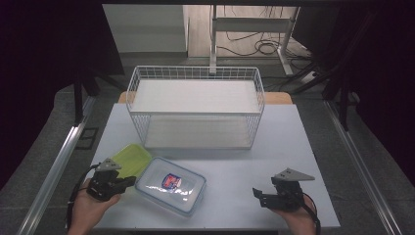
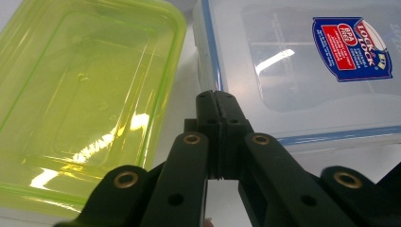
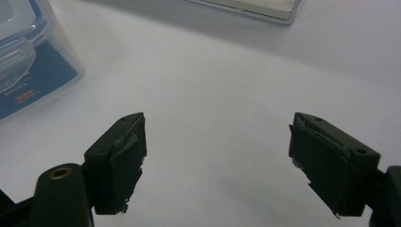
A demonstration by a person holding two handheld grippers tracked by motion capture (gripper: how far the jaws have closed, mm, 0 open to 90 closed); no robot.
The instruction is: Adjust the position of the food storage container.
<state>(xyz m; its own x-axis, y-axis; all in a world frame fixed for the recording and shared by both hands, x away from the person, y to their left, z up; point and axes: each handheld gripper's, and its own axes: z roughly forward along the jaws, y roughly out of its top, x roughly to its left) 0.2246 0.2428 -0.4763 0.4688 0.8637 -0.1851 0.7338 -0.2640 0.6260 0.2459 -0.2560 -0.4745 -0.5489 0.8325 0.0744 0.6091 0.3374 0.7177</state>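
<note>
Clear box (image 1: 170,185): blue-sealed lid with a label, near left on the desk (image 1: 235,171), touching a green tub (image 1: 131,159).
Left gripper (image 1: 129,180): jaws closed, empty, beside the box.
Right gripper (image 1: 258,195): jaws wide apart, empty.

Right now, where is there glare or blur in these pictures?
Left gripper view: bright glare streaks on the green lid and clear container lid; near jaws soft. Right gripper view: jaws slightly blurred. High view: dark edges, small glint on the container.
</note>
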